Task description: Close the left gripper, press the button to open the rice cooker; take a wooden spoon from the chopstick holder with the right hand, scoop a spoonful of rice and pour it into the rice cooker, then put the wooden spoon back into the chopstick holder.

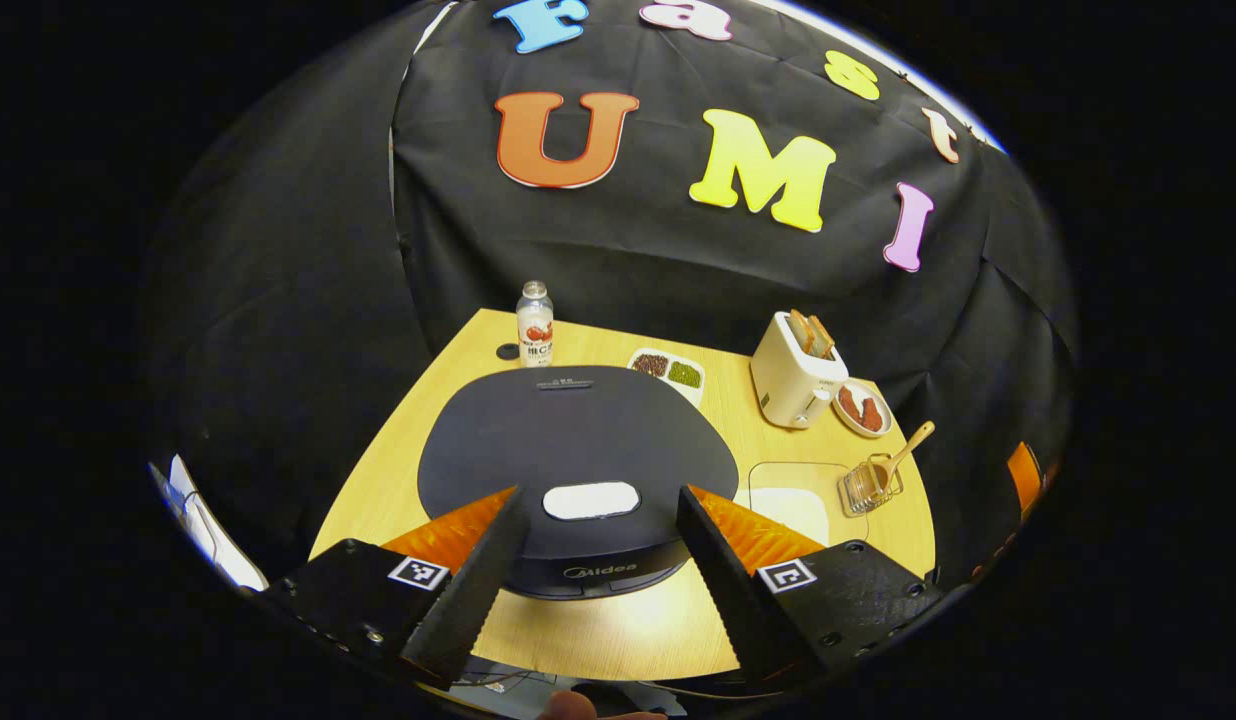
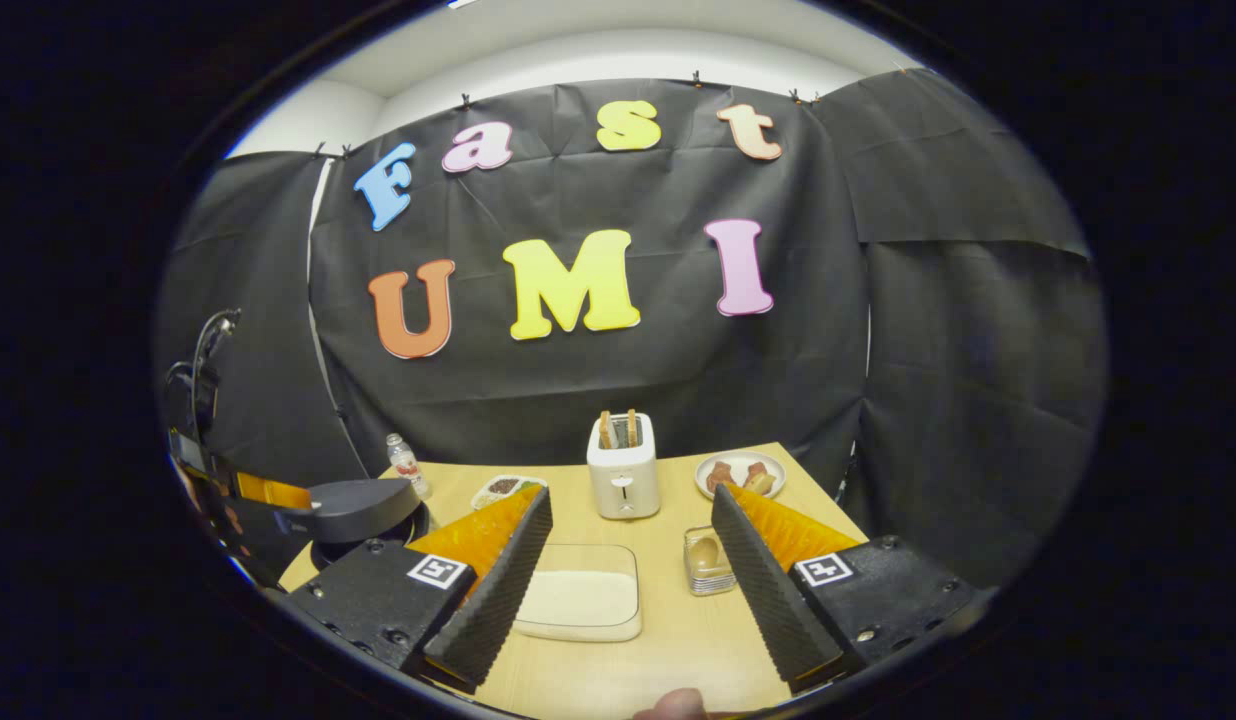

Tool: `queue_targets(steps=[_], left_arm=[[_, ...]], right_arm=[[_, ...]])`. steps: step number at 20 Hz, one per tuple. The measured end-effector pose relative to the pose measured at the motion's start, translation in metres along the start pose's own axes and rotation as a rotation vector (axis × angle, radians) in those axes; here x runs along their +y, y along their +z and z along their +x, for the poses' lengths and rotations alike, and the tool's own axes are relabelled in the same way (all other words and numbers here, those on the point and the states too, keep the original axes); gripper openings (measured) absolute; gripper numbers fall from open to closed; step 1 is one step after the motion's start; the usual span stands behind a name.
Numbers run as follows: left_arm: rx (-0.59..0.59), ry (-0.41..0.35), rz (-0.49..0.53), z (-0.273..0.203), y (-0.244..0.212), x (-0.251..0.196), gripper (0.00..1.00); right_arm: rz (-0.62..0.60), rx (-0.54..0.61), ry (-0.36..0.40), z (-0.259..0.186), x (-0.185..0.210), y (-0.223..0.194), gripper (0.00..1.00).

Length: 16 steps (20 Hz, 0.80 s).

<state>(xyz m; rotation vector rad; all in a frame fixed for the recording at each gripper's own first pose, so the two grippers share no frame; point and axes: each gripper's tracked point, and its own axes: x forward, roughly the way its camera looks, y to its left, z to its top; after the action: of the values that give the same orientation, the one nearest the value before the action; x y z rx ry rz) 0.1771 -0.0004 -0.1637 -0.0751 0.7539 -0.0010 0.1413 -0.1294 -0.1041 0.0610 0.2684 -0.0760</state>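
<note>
Left gripper view looks down on the rice cooker (image 1: 578, 450), lid down, its pale button (image 1: 591, 500) lying between the spread fingers of the left hand-held gripper (image 1: 590, 560), which hangs wide apart above it, touching nothing. To the cooker's right on the bench (image 1: 618, 630) sit a clear tray of rice (image 1: 790, 495) and the wire chopstick holder (image 1: 870, 487) with the wooden spoon (image 1: 903, 452) leaning out of it. Right gripper view has the right hand-held gripper (image 2: 633, 575) equally wide and empty, over the rice tray (image 2: 583, 605), with the chopstick holder (image 2: 706, 562) near its right finger. A toaster (image 2: 623, 468) stands behind.
</note>
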Motion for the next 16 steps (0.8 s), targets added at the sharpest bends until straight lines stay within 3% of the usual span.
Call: queue_targets(steps=[1, 3, 4, 5, 7, 8, 9, 16], left_arm=[[0.022, 0.001, -0.008, 0.005, -0.006, -0.001, 0.97], [0.066, -0.001, -0.033, 0.017, -0.019, 0.000, 0.97], [0.081, 0.001, -0.045, 0.021, -0.028, 0.004, 0.97], [0.095, 0.003, -0.050, 0.024, -0.027, 0.001, 0.97], [0.116, 0.009, -0.055, 0.029, -0.033, 0.004, 0.97], [0.127, 0.012, -0.057, 0.032, -0.036, 0.003, 0.96], [0.140, 0.018, -0.056, 0.034, -0.039, 0.003, 0.97], [0.155, 0.088, 0.067, 0.042, -0.046, 0.004, 0.97]], right_arm=[[0.000, 0.002, 0.004, 0.002, 0.001, -0.001, 0.95], [-0.005, 0.002, 0.011, 0.008, 0.003, 0.001, 0.95], [-0.008, 0.002, 0.014, 0.010, 0.003, 0.001, 1.00], [-0.009, 0.002, 0.018, 0.013, 0.004, 0.002, 0.95], [-0.010, 0.006, 0.023, 0.020, 0.004, 0.001, 0.95], [-0.010, 0.011, 0.024, 0.023, 0.004, 0.000, 1.00], [-0.009, 0.014, 0.027, 0.026, 0.005, 0.000, 0.95], [0.002, 0.040, 0.061, 0.053, 0.014, -0.009, 0.95]])
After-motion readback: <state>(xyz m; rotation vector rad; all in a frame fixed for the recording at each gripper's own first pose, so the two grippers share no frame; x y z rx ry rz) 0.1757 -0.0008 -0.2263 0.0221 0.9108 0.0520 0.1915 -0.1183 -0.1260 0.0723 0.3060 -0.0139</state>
